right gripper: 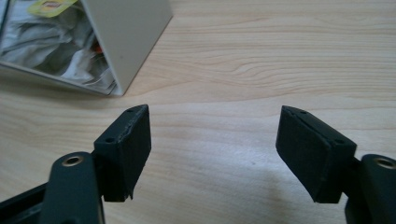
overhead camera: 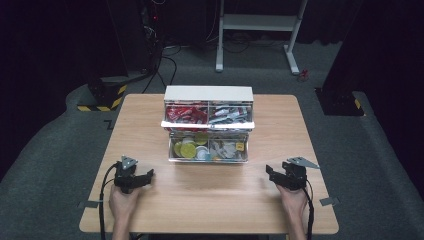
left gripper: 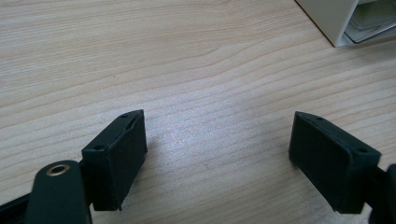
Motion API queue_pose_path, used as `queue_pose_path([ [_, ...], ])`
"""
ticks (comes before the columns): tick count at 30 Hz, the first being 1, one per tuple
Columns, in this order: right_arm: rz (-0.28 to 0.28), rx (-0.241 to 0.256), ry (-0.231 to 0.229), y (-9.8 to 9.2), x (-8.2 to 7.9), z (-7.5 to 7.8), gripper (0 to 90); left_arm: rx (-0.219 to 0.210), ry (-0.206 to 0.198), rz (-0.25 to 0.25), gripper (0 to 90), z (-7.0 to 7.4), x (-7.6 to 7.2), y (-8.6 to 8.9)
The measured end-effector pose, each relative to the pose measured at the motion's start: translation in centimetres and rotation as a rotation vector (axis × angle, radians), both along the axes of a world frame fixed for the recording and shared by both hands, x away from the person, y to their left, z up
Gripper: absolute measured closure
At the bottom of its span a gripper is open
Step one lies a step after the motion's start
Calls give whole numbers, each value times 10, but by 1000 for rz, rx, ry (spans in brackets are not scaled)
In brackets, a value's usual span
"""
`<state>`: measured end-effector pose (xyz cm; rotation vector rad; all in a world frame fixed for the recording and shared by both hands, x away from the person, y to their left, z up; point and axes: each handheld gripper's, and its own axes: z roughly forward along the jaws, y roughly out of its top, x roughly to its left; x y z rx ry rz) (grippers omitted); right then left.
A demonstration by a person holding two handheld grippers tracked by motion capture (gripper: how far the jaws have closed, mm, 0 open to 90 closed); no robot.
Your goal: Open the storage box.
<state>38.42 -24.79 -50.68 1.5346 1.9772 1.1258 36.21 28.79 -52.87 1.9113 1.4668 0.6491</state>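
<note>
Nothing begun yet: left gripper and right gripper both released, empty, resting on the tabletop. Organizer box ahead, between them, untouched, all handling remaining.

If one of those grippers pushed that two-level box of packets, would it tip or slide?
The box would probably slide: it sits flat and wide on the smooth table. A high push might tip it, being two tiers tall. The loose packets look light and would likely shift.
</note>
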Motion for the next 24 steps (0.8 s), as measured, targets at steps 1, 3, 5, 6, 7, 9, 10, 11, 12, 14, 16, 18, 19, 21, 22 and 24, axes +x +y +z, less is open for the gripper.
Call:
queue_pose_path([
  [1,7,1,7,1,-1,1,291,0,0,0,196,0,0,0],
  [3,24,-8,9,2,-2,2,299,0,0,0,197,0,0,0],
  [5,35,-25,6,5,-3,4,300,-1,0,0,197,0,0,0],
  [6,37,-28,1,5,-3,5,301,0,0,0,197,0,0,0],
  [7,37,-28,1,5,-3,5,301,0,0,0,197,0,0,0],
  [9,44,-21,-4,7,-3,7,311,-4,-2,3,197,0,0,0],
  [10,50,-22,-8,8,-4,8,315,-4,-2,3,197,0,0,0],
  [11,58,-35,-16,12,-4,10,321,-4,-2,3,198,0,0,0],
  [12,61,-32,-17,14,-4,11,325,-4,-2,3,198,0,0,0],
  [14,73,-38,-18,17,-3,13,338,-4,-3,2,198,0,0,0],
  [16,73,-41,-23,18,-4,15,342,-5,-2,2,199,0,0,0],
  [18,76,-30,-36,20,-6,19,357,-6,-2,2,202,0,0,0],
  [19,81,-32,-39,20,-6,19,360,-6,-2,2,202,0,0,0],
  [21,86,-33,-42,21,-6,22,369,-7,-2,2,202,0,0,0],
  [22,86,-23,-41,22,-7,24,374,-7,-2,2,202,0,0,0],
  [24,99,-25,-54,23,-8,28,385,-8,-3,3,202,0,0,0],
])
